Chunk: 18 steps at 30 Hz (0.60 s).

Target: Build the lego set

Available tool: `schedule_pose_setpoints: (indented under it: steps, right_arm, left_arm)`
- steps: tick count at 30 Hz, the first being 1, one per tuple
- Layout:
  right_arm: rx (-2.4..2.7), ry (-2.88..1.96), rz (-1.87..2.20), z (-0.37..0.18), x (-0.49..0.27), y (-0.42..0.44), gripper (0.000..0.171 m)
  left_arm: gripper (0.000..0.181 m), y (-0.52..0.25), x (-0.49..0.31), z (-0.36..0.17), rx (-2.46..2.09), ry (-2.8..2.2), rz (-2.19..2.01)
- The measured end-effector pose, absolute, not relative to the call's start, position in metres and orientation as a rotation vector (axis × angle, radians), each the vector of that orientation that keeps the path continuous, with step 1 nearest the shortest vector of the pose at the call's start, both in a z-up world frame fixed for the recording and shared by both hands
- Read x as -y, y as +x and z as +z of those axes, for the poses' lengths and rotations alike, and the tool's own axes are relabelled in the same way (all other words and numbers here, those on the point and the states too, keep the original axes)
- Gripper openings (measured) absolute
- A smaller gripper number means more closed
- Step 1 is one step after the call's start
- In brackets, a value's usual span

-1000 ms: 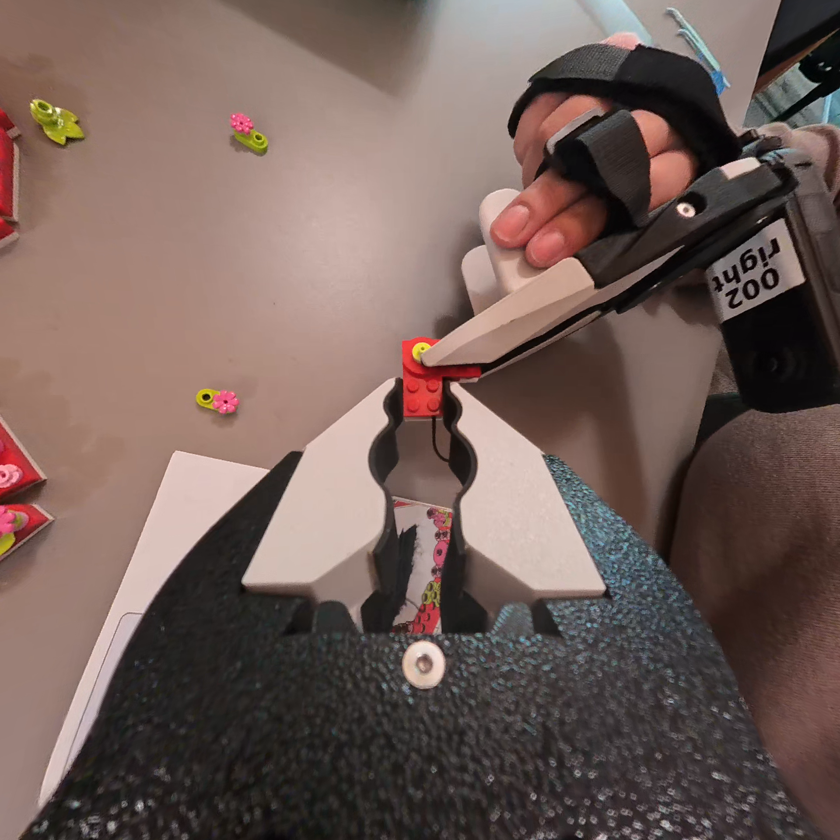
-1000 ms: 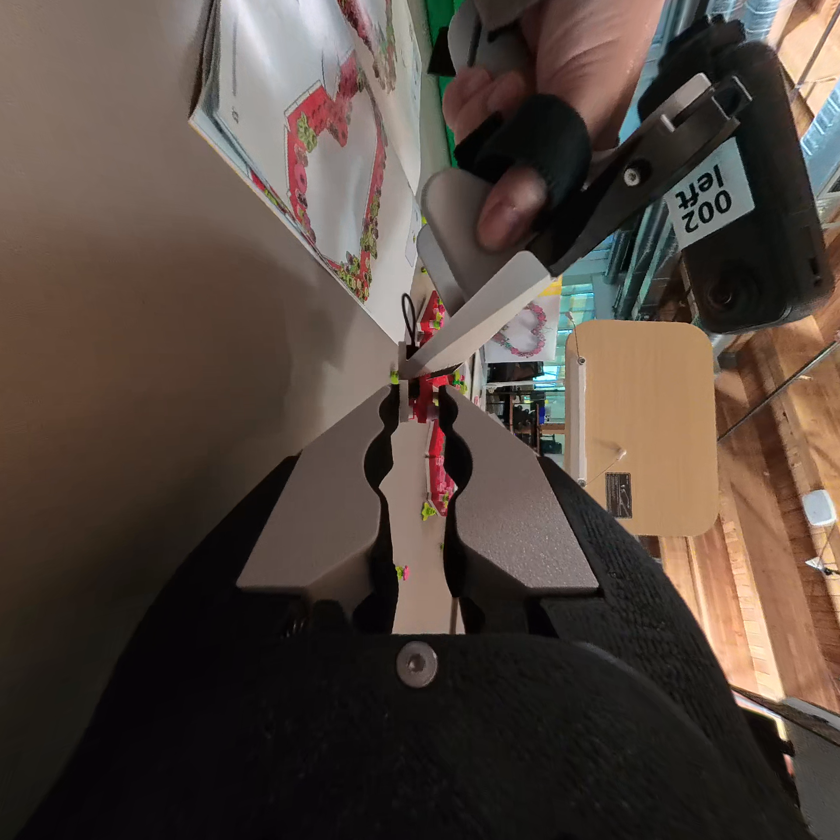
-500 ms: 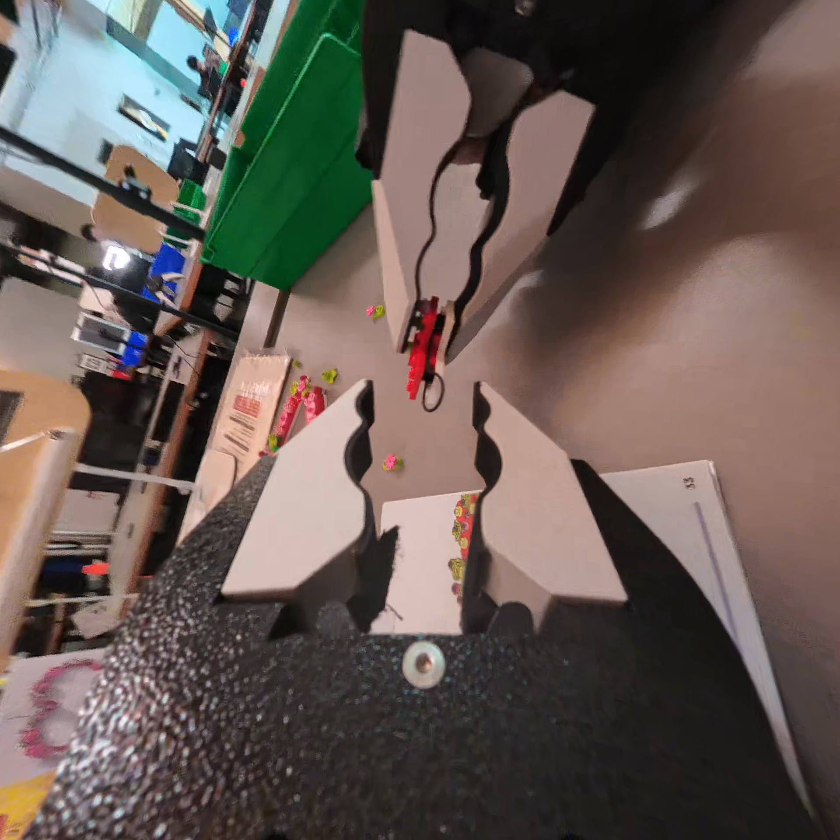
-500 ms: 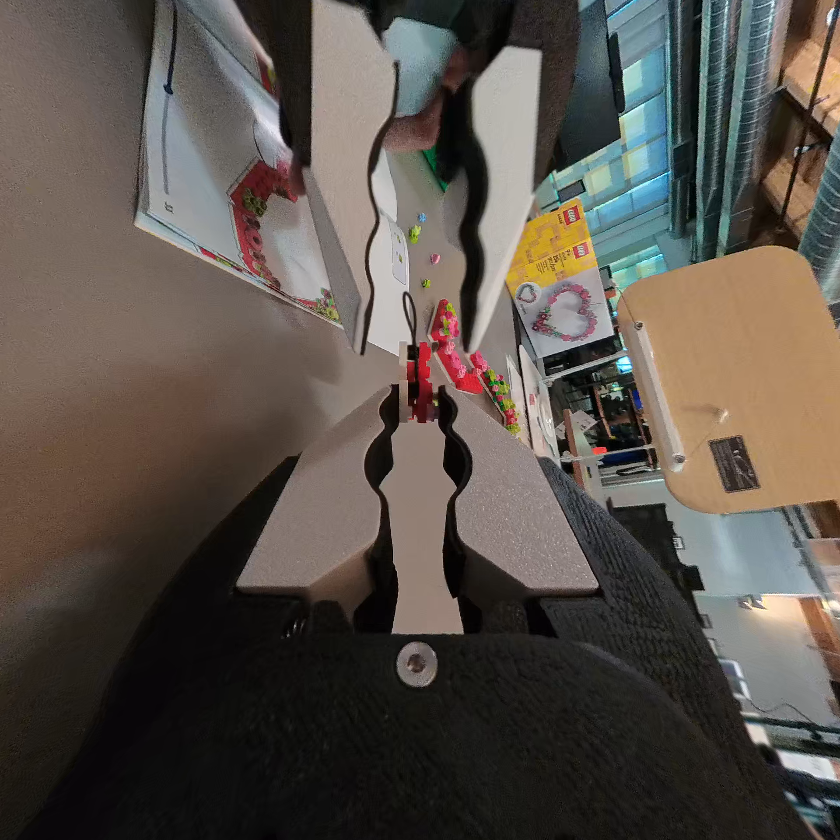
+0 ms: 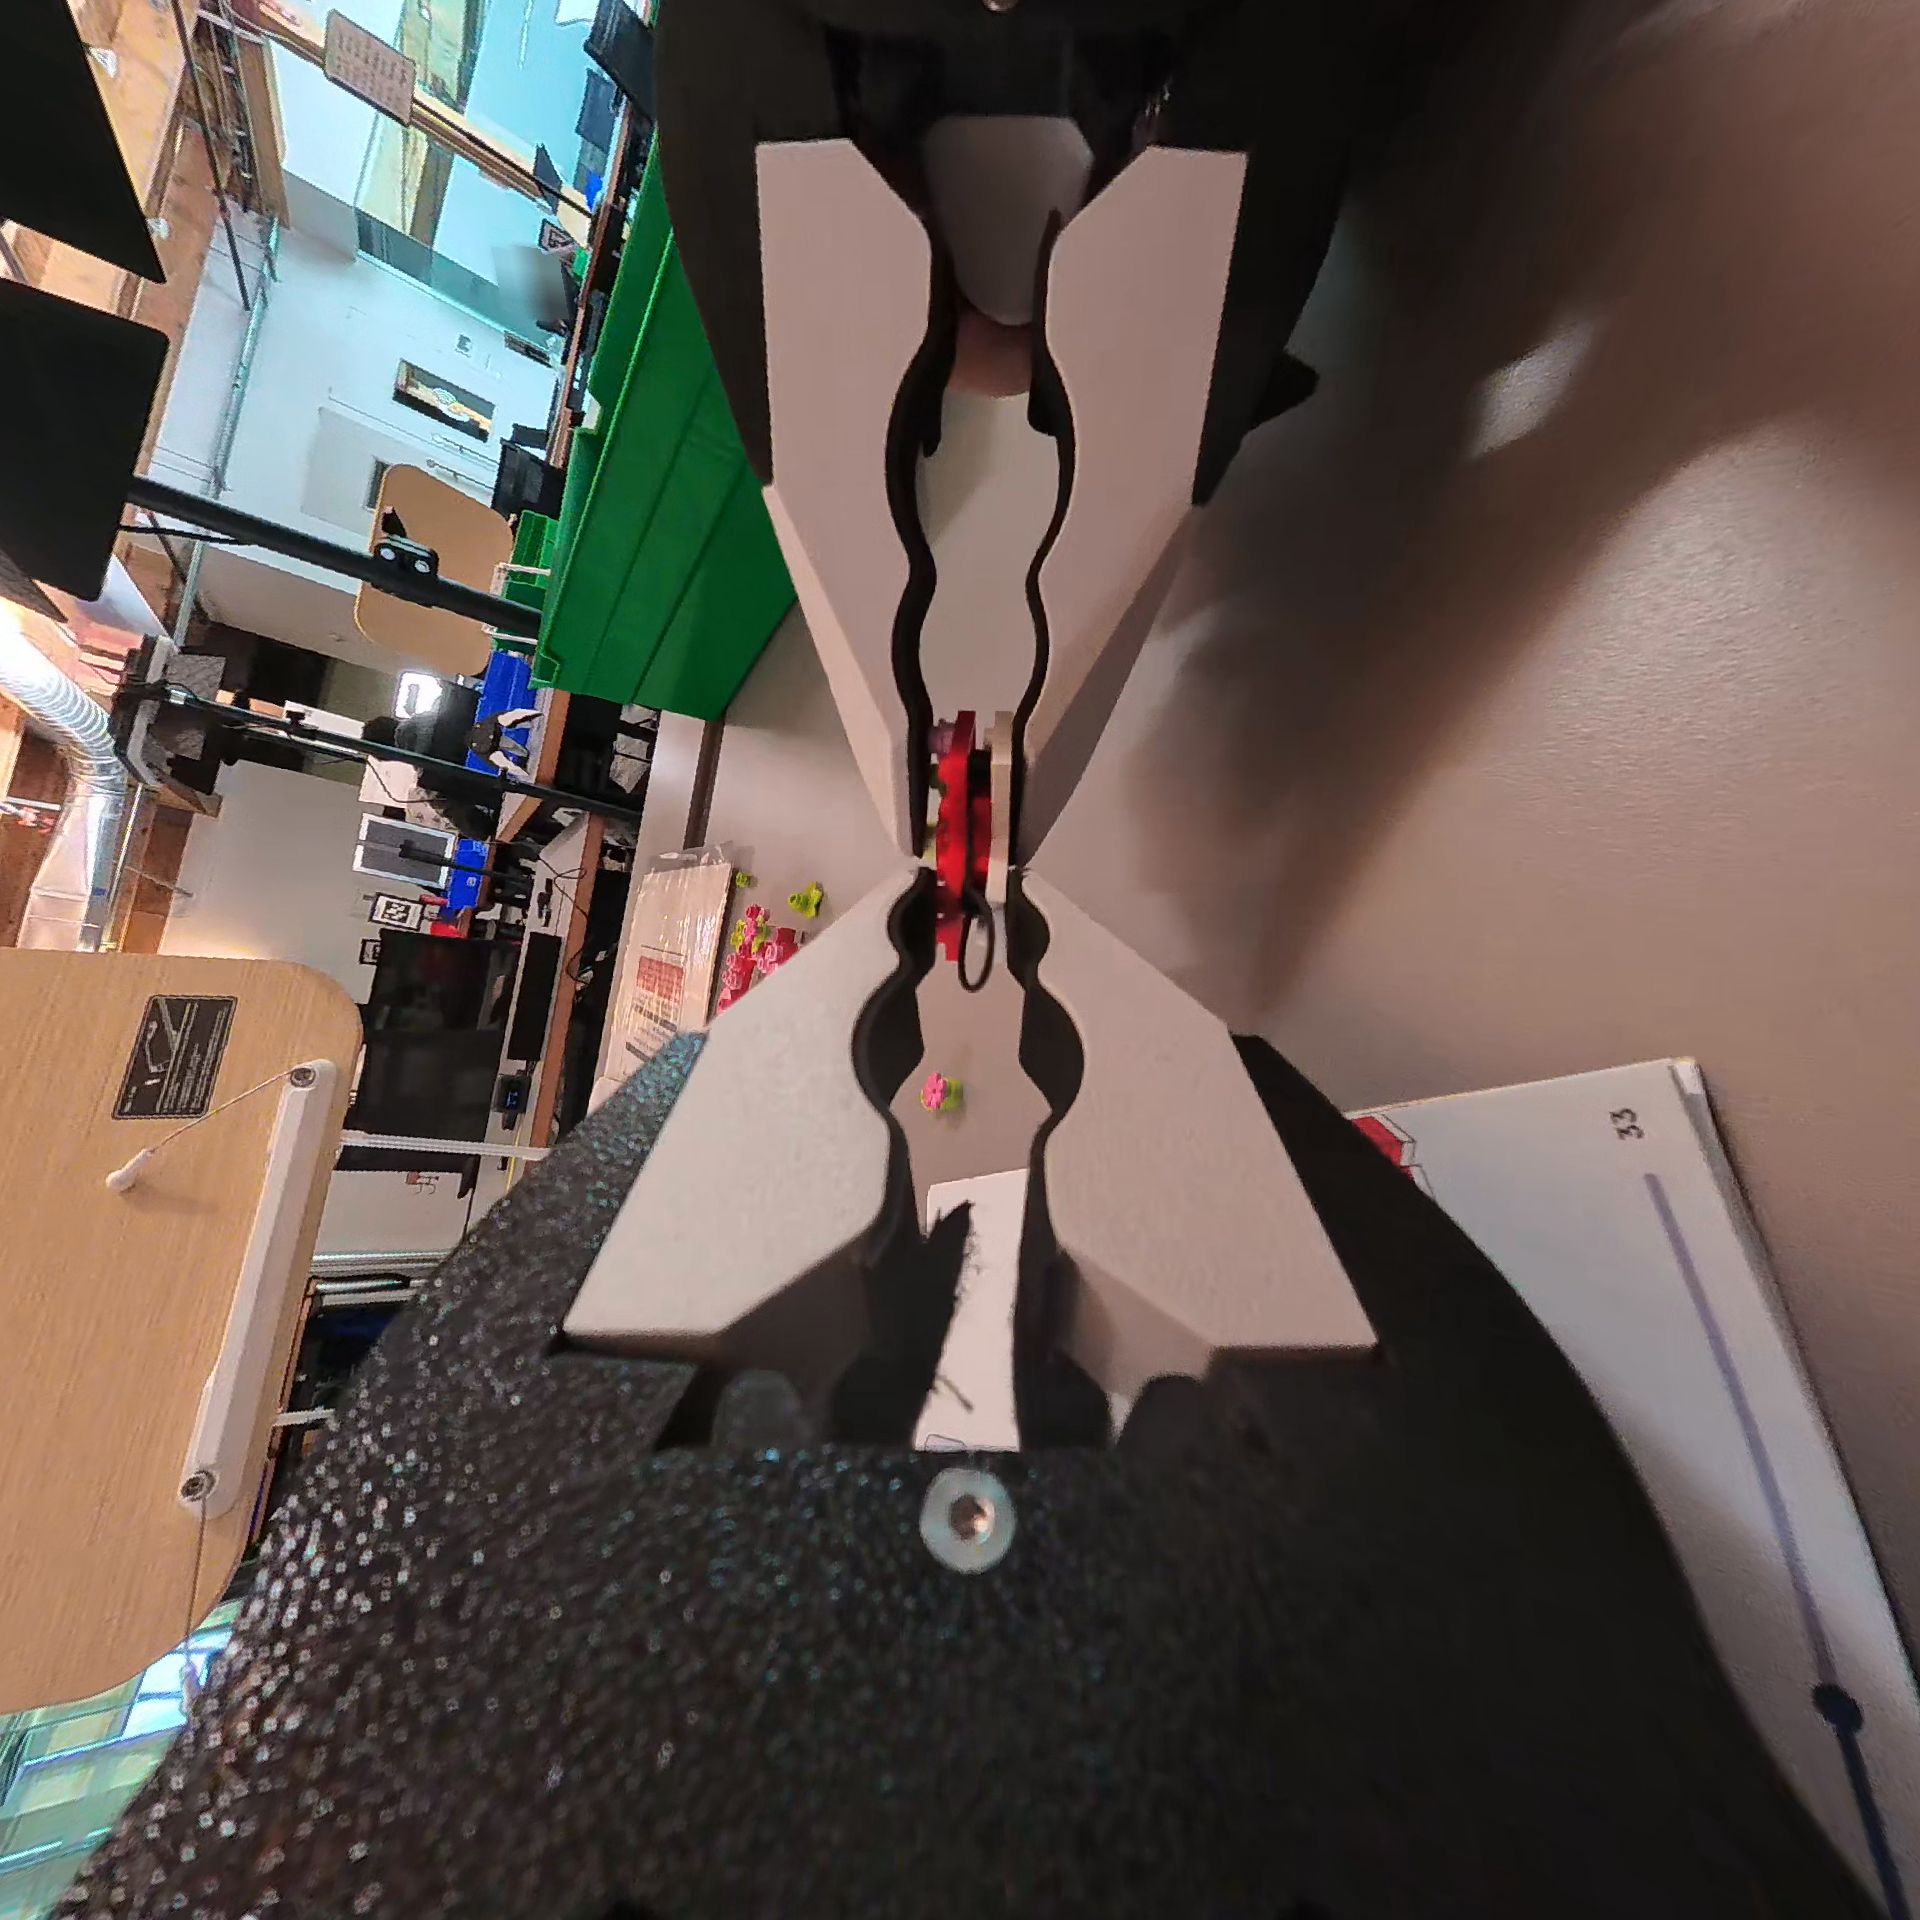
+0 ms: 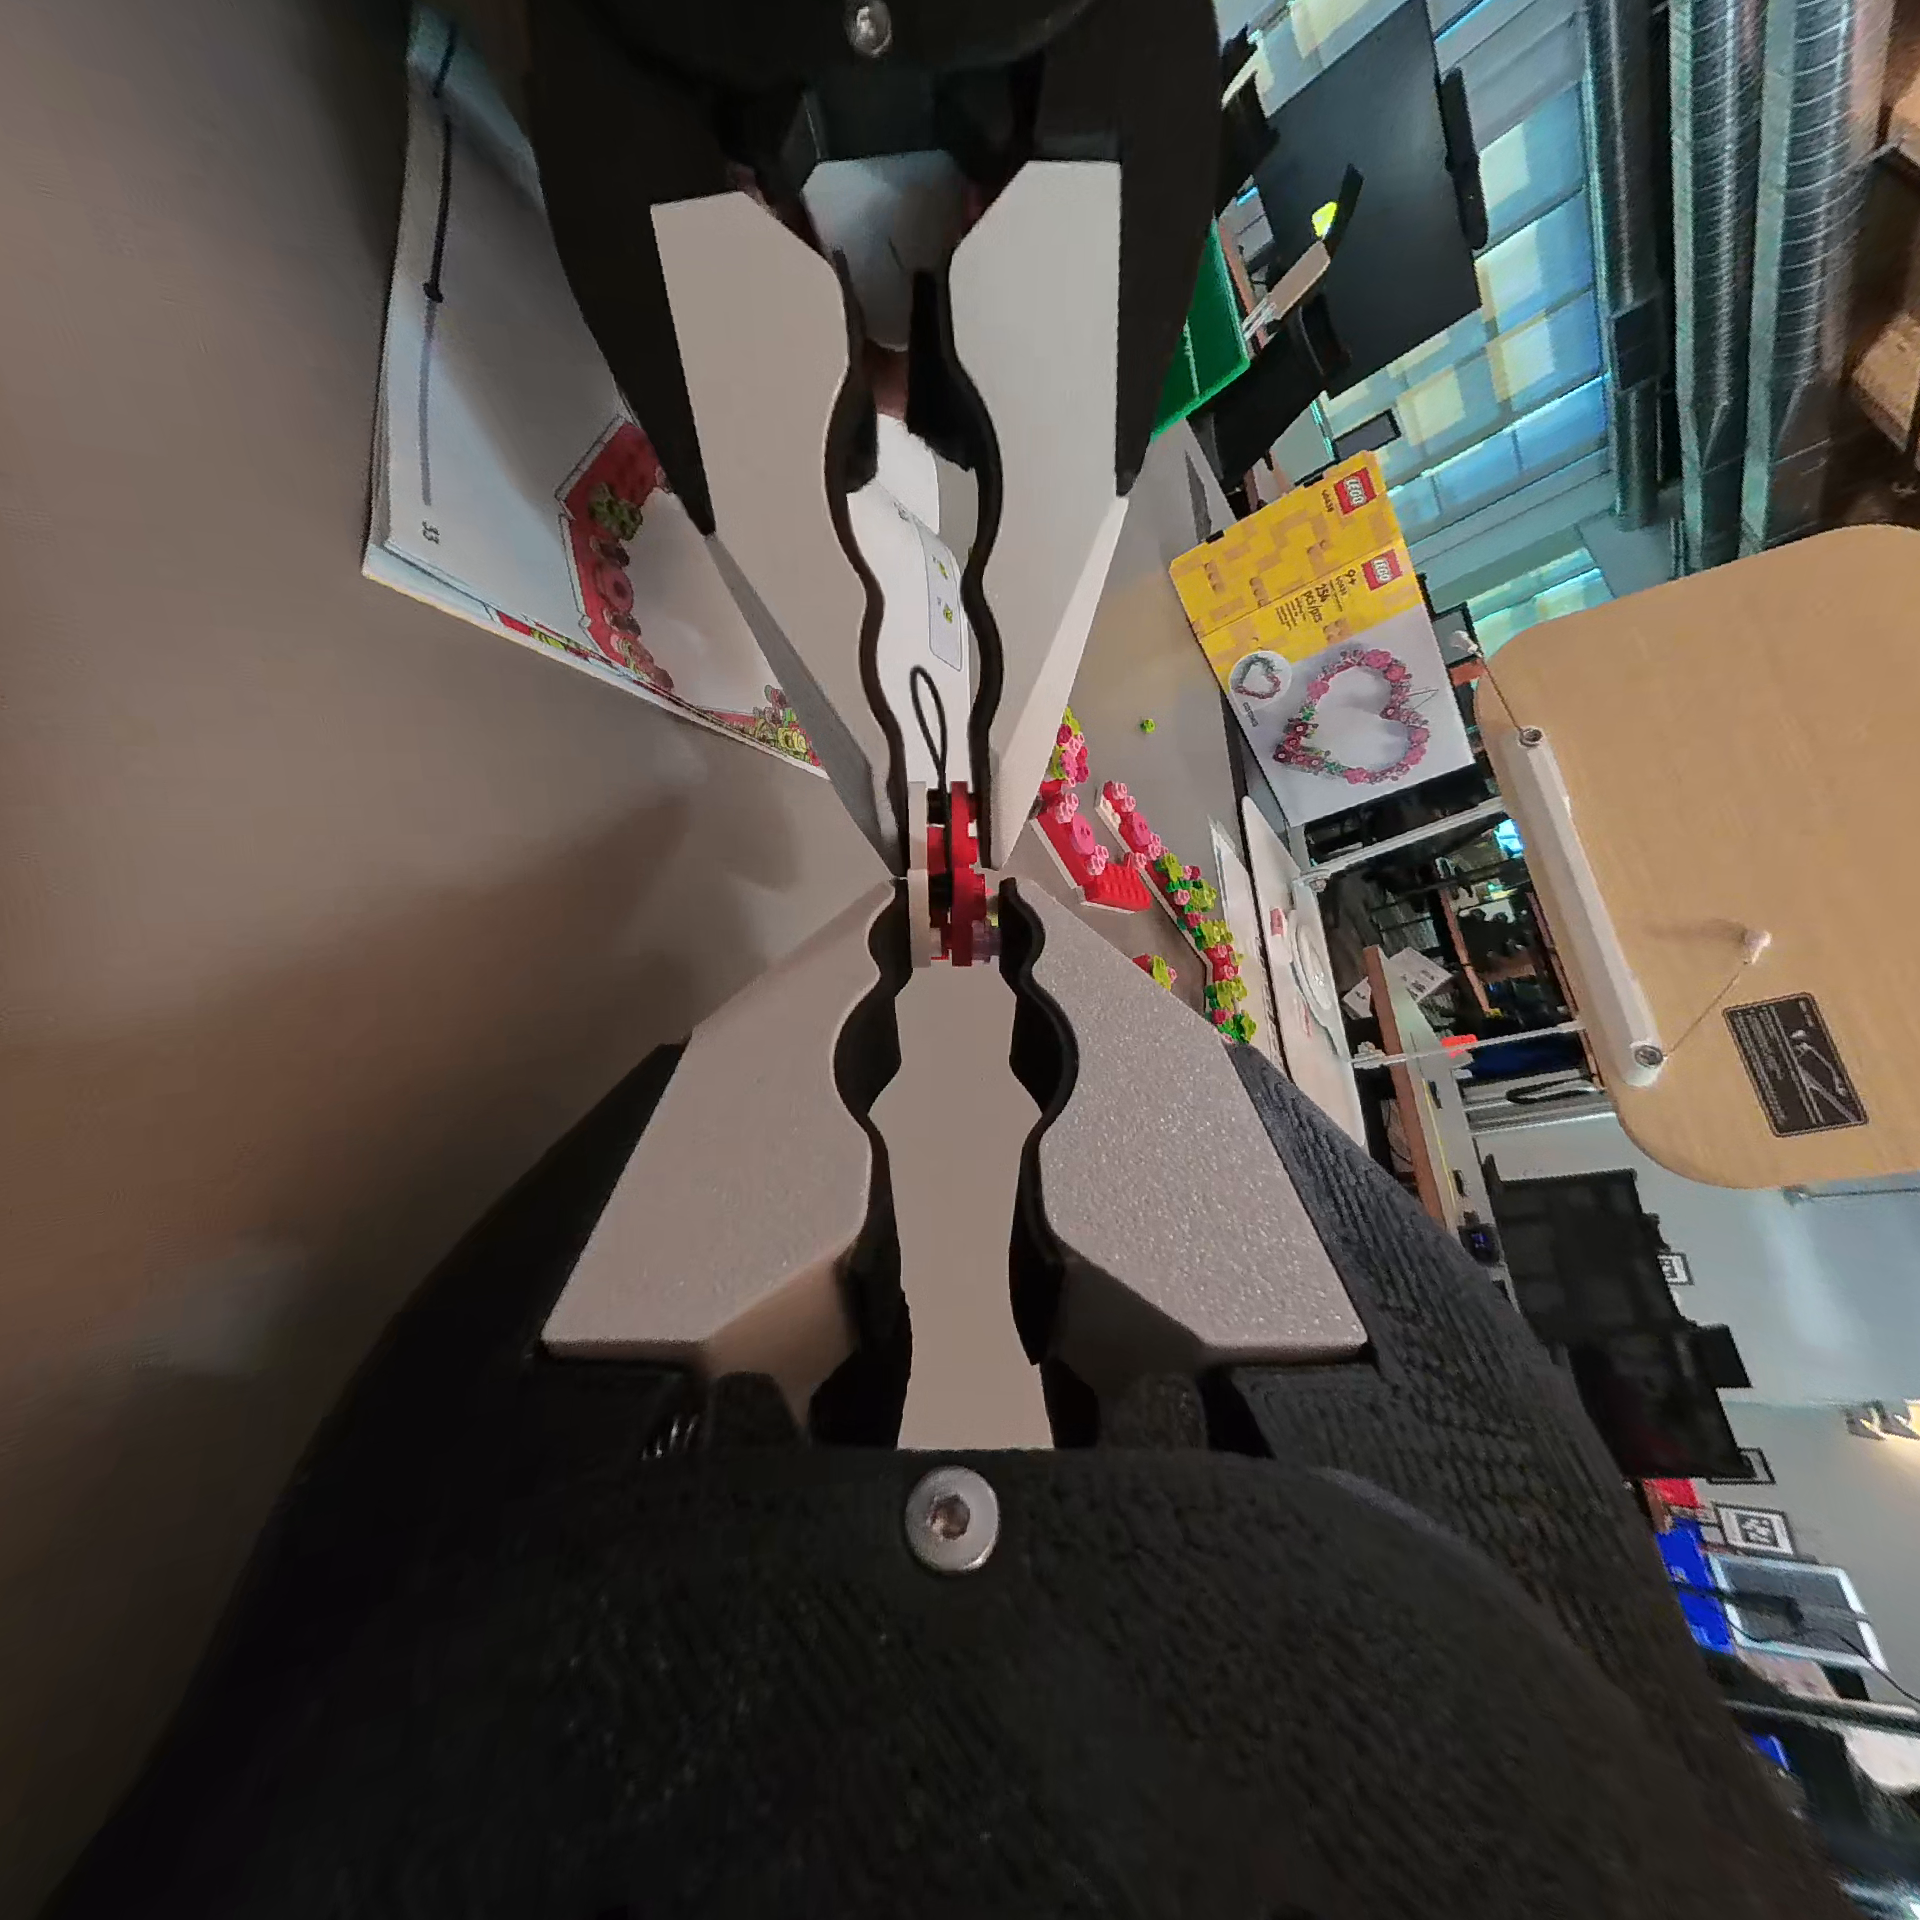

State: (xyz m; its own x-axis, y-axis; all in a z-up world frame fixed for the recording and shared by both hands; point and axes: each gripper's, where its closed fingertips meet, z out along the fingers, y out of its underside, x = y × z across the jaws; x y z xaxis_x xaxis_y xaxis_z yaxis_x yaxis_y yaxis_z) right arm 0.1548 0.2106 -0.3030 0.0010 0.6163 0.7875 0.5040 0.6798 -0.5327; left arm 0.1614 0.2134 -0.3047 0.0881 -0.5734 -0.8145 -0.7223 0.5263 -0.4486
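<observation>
A small red Lego assembly (image 5: 954, 810) with a white plate and a black string loop (image 5: 975, 951) is held in the air above the grey table. My left gripper (image 5: 963, 888) and right gripper (image 5: 961, 847) meet tip to tip, and each is shut on one end of it. In the right wrist view my right gripper (image 6: 948, 894) clamps the red assembly (image 6: 961, 883) from below. The left gripper (image 6: 943, 847) grips it from the top, and the loop (image 6: 928, 717) hangs between the left fingers.
An open instruction booklet (image 6: 499, 520) lies on the table under the grippers and also shows in the left wrist view (image 5: 1621, 1299). Red heart sections with pink and green flowers (image 6: 1101, 852), a loose pink flower (image 5: 940, 1091), the yellow set box (image 6: 1340, 644) and green bins (image 5: 665, 499) lie beyond. The loose pink flower (image 5: 940, 1091) is about equally far from each gripper, around 9 centimetres.
A second ago the left gripper held the assembly. It then let go and opened while the right kept hold. Now it has closed on the assembly again, tip to tip with the right.
</observation>
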Motion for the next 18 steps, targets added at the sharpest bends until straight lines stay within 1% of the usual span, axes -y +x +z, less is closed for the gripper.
schedule_pose_setpoints:
  steps: [10, 11, 12, 13, 14, 18]
  right_arm:
    - [1.642, -0.919, 0.072, -0.306, -0.216, 0.156, 0.015]
    - [1.652, -0.935, 0.081, -0.309, -0.217, 0.157, 0.021]
    - [1.658, -0.957, 0.076, -0.311, -0.220, 0.161, 0.037]
    - [1.655, -0.970, 0.045, -0.312, -0.226, 0.167, 0.047]
    - [1.657, -0.972, 0.020, -0.314, -0.232, 0.173, 0.052]
    - [1.561, -0.926, -0.081, -0.306, -0.252, 0.198, 0.055]
  left_arm:
    - [0.010, 0.162, -0.219, -0.309, -1.575, -1.158, 0.184]
    - [0.010, 0.162, -0.222, -0.310, -1.566, -1.167, 0.201]
    - [0.011, 0.161, -0.227, -0.313, -1.575, -1.174, 0.237]
    - [0.011, 0.160, -0.229, -0.316, -1.589, -1.178, 0.261]
    - [0.011, 0.160, -0.232, -0.318, -1.593, -1.180, 0.274]
    - [0.011, 0.163, -0.237, -0.330, -1.645, -1.223, 0.295]
